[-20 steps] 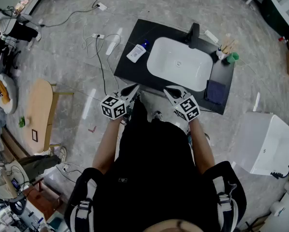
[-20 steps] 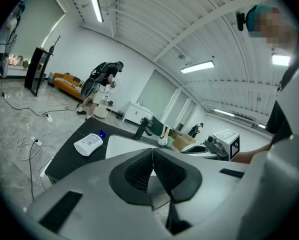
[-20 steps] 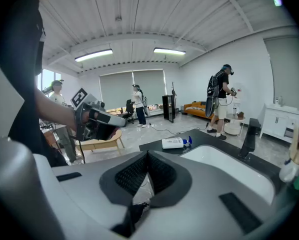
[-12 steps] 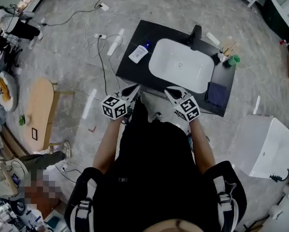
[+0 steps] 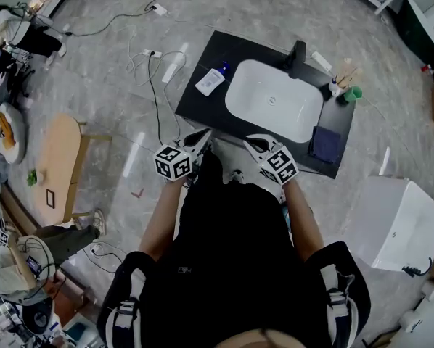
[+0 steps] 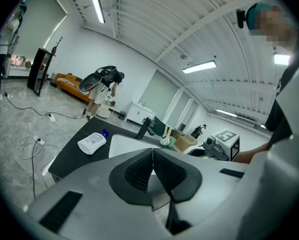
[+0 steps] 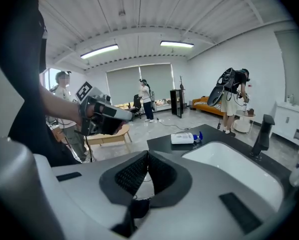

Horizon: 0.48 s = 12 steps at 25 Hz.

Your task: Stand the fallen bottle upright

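Note:
A white bottle (image 5: 210,81) with a blue cap lies on its side on the black counter (image 5: 199,107), left of the white basin (image 5: 273,98). The same bottle (image 6: 92,142) shows in the left gripper view, and the bottle (image 7: 186,138) lies flat in the right gripper view. My left gripper (image 5: 204,134) and right gripper (image 5: 250,141) hover near the counter's front edge, well short of the bottle. Each has its jaws together with nothing between them.
A black tap (image 5: 297,53) stands behind the basin. A green cup (image 5: 347,94) and a holder with sticks (image 5: 339,77) sit at the counter's right end, beside a dark cloth (image 5: 324,143). Cables (image 5: 155,71) trail on the floor at left. A white box (image 5: 391,223) stands at right.
The counter has slid slightly down and right in the head view, so I have come a little closer. Both grippers stay shut in the same pose.

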Each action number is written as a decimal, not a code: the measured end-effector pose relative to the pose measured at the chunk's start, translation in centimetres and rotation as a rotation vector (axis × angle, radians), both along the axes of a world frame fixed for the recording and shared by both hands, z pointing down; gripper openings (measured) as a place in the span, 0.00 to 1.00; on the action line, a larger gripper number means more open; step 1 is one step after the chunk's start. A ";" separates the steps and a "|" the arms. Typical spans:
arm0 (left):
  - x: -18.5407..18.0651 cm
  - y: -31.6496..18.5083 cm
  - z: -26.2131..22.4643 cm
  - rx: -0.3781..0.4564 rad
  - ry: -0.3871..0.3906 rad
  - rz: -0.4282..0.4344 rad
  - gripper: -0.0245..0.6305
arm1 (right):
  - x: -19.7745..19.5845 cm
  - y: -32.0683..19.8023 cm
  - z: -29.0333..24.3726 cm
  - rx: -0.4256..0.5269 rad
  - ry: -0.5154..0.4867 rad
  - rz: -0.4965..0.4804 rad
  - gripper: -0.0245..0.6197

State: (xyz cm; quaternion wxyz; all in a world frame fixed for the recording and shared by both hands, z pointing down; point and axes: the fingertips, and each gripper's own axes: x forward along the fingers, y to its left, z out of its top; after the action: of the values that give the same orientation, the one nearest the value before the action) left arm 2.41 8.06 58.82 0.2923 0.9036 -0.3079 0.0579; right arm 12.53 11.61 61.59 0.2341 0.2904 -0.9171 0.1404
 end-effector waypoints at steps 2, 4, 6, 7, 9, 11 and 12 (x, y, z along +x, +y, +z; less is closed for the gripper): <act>-0.1 0.0 0.2 -0.004 0.002 0.000 0.06 | 0.0 0.0 0.4 -0.006 0.008 0.004 0.13; -0.2 -0.1 0.4 -0.012 0.003 -0.001 0.06 | 0.0 -0.2 0.5 -0.009 0.014 0.005 0.13; -0.3 -0.4 0.5 -0.018 0.005 -0.002 0.06 | 0.2 -0.5 0.5 -0.008 0.026 0.008 0.13; -0.2 -0.5 0.6 -0.020 0.006 -0.002 0.06 | 0.3 -0.7 0.5 -0.008 0.032 0.014 0.13; -0.2 -1.0 0.7 -0.021 0.007 0.001 0.06 | 0.6 -1.3 0.7 -0.008 0.039 0.029 0.13; -0.4 -1.5 0.9 -0.022 0.008 0.005 0.06 | 0.6 -1.9 0.9 -0.010 0.041 0.041 0.13; -0.5 -1.8 0.9 -0.023 0.008 0.007 0.06 | 0.5 -2.1 1.0 -0.011 0.043 0.045 0.13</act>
State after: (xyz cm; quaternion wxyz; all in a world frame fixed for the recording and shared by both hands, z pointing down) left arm 1.94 6.26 59.75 0.3036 0.9015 -0.3027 0.0590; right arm 13.07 9.48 62.62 0.2522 0.3128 -0.9042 0.1444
